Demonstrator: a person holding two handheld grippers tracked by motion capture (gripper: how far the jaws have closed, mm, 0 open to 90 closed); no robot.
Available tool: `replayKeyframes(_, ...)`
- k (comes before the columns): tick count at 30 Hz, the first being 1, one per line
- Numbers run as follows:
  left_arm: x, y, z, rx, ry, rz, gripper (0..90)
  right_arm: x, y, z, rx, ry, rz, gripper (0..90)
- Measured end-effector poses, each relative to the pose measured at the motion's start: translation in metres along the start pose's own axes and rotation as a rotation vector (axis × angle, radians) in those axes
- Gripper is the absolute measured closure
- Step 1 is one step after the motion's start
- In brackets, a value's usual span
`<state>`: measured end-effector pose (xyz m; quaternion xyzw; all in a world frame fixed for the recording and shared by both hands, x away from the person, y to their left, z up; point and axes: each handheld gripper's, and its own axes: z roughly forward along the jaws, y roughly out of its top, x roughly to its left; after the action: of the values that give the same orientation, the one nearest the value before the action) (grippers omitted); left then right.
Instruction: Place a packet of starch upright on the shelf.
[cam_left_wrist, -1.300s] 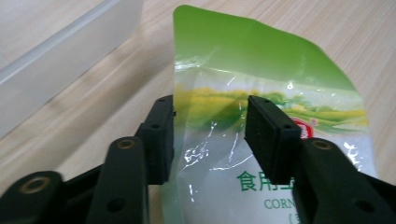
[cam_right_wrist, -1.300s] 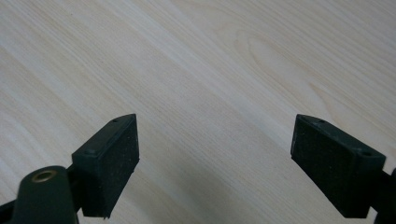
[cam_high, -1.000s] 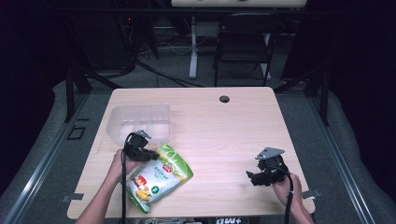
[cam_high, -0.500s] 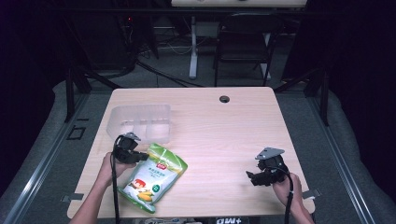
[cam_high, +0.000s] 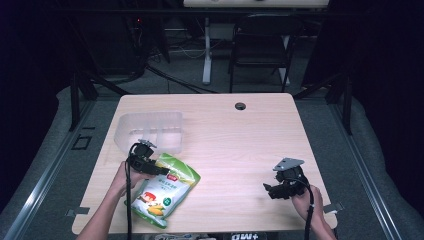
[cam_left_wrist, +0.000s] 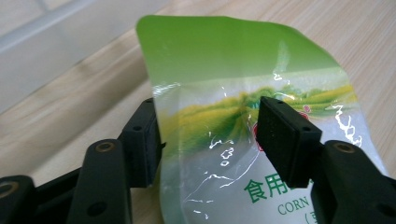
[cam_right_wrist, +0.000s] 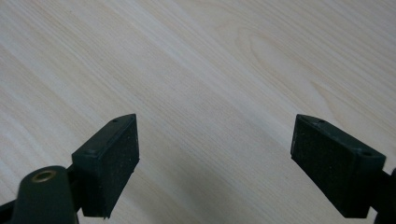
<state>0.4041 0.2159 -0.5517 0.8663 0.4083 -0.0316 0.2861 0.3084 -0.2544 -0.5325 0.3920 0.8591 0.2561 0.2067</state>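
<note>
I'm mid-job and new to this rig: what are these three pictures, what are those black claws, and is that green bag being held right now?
No robot arm here: a person holds a hand-held gripper in each hand. The high view looks down on the light wooden table. The other two pictures come from cameras riding on each gripper, looking along its two black jaws.

The left hand-held gripper has just been opening. Its jaws stand either side of the top of the glossy green plastic corn snack bag, and the pads do not press on it, so the bag lies loose on the table.

The right hand-held gripper is open over bare wood, holding nothing.

A clear plastic bin stands behind the bag.
</note>
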Motion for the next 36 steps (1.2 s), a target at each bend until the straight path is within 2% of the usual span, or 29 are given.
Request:
replayKeyframes(2,-0.001,0.000,0.000,0.007,0.005,0.001,49.0,0.000,0.000,0.000,-0.004,0.000,0.003,14.8)
replayKeyframes(5,-0.003,-0.001,-0.003,0.000,0.018,0.007,60.9,0.000,0.000,0.000,-0.003,0.000,0.003,14.8)
replayKeyframes(7,-0.005,-0.002,-0.003,0.013,0.028,0.035,66.6,0.000,0.000,0.000,0.001,0.003,-0.001,14.8)
replayKeyframes(8,-0.006,-0.002,-0.003,0.015,0.028,0.036,69.1,0.000,0.000,0.000,0.002,0.003,-0.001,14.8)
replayKeyframes(14,-0.008,-0.003,-0.002,0.023,0.027,0.052,78.8,0.000,0.000,0.001,-0.004,0.001,0.004,14.8)
replayKeyframes(20,-0.010,-0.006,-0.003,0.012,0.024,0.052,83.4,0.000,0.000,0.001,0.002,0.006,-0.001,14.8)
replayKeyframes(25,-0.011,-0.009,-0.007,-0.010,0.038,0.054,83.9,0.000,0.000,0.000,-0.003,-0.001,0.004,14.8)
replayKeyframes(32,-0.014,-0.012,-0.014,-0.047,0.088,0.065,84.2,0.000,0.000,0.000,-0.002,-0.003,0.003,14.8)
replayKeyframes(36,-0.014,-0.013,-0.018,-0.085,0.108,0.048,84.8,0.000,0.000,0.000,-0.001,-0.004,0.002,14.8)
